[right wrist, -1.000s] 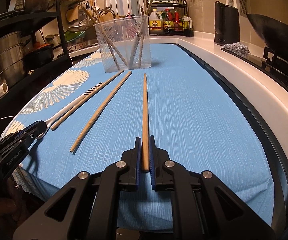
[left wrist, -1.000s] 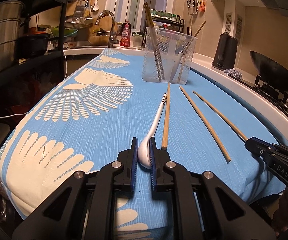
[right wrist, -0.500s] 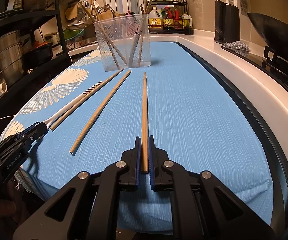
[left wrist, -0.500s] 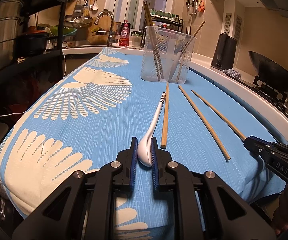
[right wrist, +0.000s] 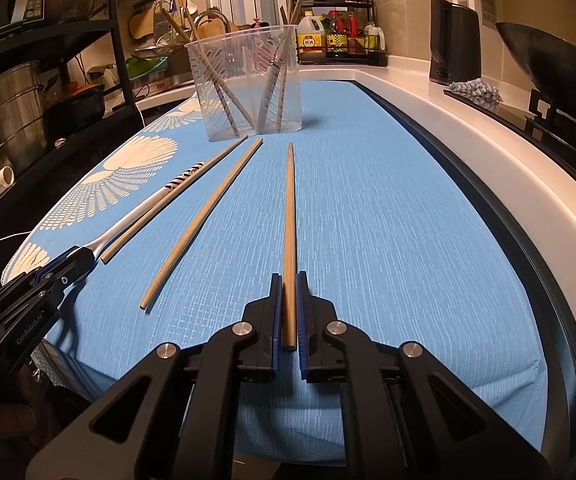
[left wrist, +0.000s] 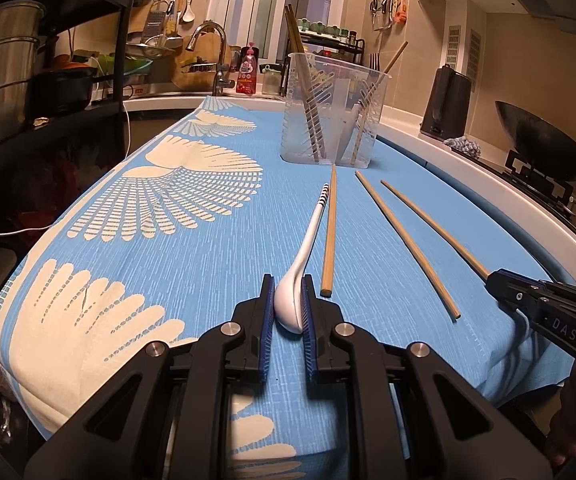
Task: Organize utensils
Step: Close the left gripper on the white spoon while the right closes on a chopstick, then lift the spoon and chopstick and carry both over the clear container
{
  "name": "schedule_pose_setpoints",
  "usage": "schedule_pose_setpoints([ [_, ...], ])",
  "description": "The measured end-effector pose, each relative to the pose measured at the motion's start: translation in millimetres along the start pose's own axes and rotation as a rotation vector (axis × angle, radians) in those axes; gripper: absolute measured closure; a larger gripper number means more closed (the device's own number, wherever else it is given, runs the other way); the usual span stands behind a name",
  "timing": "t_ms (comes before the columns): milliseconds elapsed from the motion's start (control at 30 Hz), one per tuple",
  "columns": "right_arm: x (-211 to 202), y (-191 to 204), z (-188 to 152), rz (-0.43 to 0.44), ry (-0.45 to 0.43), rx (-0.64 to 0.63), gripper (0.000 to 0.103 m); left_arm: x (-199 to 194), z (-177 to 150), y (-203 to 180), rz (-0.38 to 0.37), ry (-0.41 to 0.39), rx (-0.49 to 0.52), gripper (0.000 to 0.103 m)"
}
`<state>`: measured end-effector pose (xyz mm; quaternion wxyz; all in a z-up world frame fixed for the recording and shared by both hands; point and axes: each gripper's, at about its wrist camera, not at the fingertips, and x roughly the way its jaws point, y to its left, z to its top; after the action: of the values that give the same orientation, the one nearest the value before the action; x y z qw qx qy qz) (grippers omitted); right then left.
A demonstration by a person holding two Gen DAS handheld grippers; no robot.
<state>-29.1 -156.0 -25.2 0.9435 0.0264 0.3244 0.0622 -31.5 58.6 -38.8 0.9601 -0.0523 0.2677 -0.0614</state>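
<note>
My left gripper (left wrist: 287,284) is shut on the bowl of a white spoon (left wrist: 308,240) whose striped handle points toward a clear plastic cup (left wrist: 332,112) holding chopsticks and utensils. A wooden chopstick (left wrist: 329,232) lies just right of the spoon, and another (left wrist: 404,240) further right. My right gripper (right wrist: 288,280) is shut on the near end of a third chopstick (right wrist: 289,208), which lies on the blue cloth and points at the cup (right wrist: 248,84). The left gripper also shows in the right wrist view (right wrist: 76,260), and the right gripper in the left wrist view (left wrist: 496,280).
A blue cloth with white fan patterns (left wrist: 192,208) covers the counter. A black rack with steel pots (left wrist: 4,72) stands left. A sink tap (left wrist: 212,52) is behind. A black kettle (right wrist: 454,44), a wok (left wrist: 540,144) on the stove and a bottle rack (right wrist: 340,36) stand right and behind.
Both grippers keep their hold. The views have shifted slightly; the spoon and chopstick stay low on the cloth.
</note>
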Motion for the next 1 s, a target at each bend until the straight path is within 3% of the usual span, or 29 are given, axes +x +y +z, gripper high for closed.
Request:
schedule_pose_setpoints([
  [300,-33.3,0.2,20.7,-0.023,-0.057,-0.017,0.097,-18.7,15.4,1.0,0.014,-0.042,0.019,0.092],
  [533,-69.5,1.0,45.9,-0.039,-0.104,-0.040,0.096,-53.9,47.5,4.6,0.035,-0.127,0.035,0.091],
  [733,-89.6,-3.4,72.6,-0.029,-0.080,-0.042,0.096,-73.5,83.3,7.1,0.043,-0.200,0.056,0.091],
  [1000,-106.7,-11.5,92.2,-0.023,-0.111,-0.027,0.096,-83.2,107.1,10.2,0.048,-0.223,0.053,0.091],
])
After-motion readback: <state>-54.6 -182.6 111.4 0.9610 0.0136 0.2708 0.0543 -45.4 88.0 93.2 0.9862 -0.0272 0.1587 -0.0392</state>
